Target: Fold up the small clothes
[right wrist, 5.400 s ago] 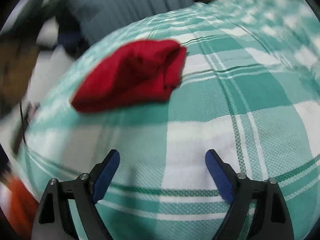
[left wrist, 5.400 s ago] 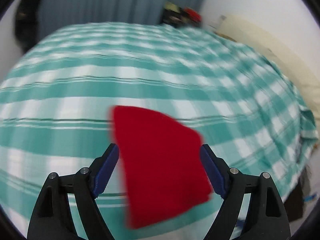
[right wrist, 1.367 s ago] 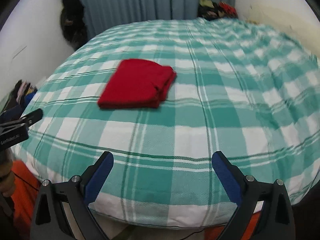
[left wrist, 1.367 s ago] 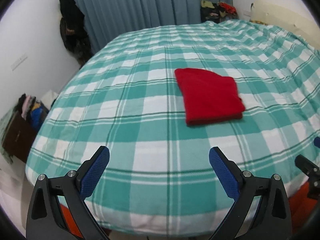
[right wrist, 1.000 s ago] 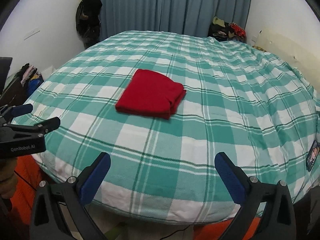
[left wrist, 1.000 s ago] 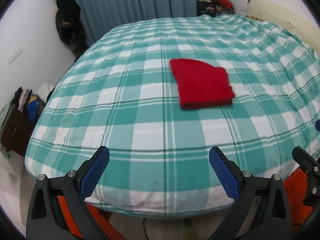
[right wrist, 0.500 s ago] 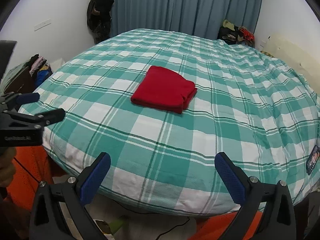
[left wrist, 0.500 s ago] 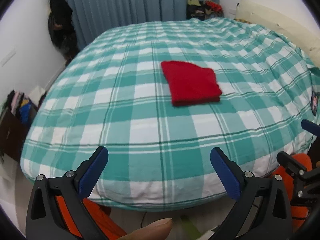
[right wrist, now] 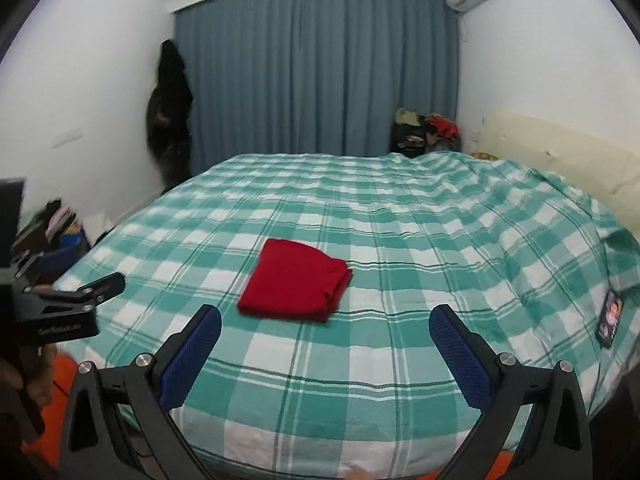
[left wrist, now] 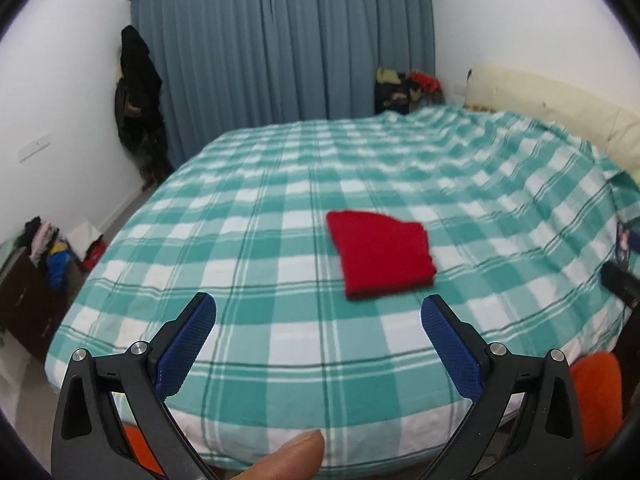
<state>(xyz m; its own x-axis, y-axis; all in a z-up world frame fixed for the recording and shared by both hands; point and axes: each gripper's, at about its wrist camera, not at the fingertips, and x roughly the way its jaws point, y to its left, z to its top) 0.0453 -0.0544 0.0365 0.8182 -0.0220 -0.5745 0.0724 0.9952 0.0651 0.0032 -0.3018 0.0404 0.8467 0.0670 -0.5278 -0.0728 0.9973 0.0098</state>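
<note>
A folded red garment [left wrist: 382, 258] [right wrist: 296, 282] lies flat on the bed, a neat rectangle with its layered edge toward the right. My left gripper [left wrist: 318, 312] hangs open well short of it, off the near edge of the bed, with nothing between its blue fingers [left wrist: 188, 340]. My right gripper [right wrist: 325, 322] is also open and empty, held back from the bed edge. The left gripper's body [right wrist: 60, 308] shows at the left of the right wrist view. A fingertip [left wrist: 288, 458] pokes in at the bottom of the left wrist view.
The bed [left wrist: 280, 184] [right wrist: 440, 240] wears a green and white checked cover. A phone [right wrist: 610, 318] lies near its right edge. Blue curtains [right wrist: 316, 68] hang behind, a dark coat [right wrist: 170, 108] on the left wall, clothes piles [right wrist: 424, 130] [left wrist: 48, 244] in corners, a cream headboard [right wrist: 560, 156] at right.
Both grippers have pulled back and tilted up from the bed, so the red garment looks smaller and farther. It lies untouched. Both jaws stay open.
</note>
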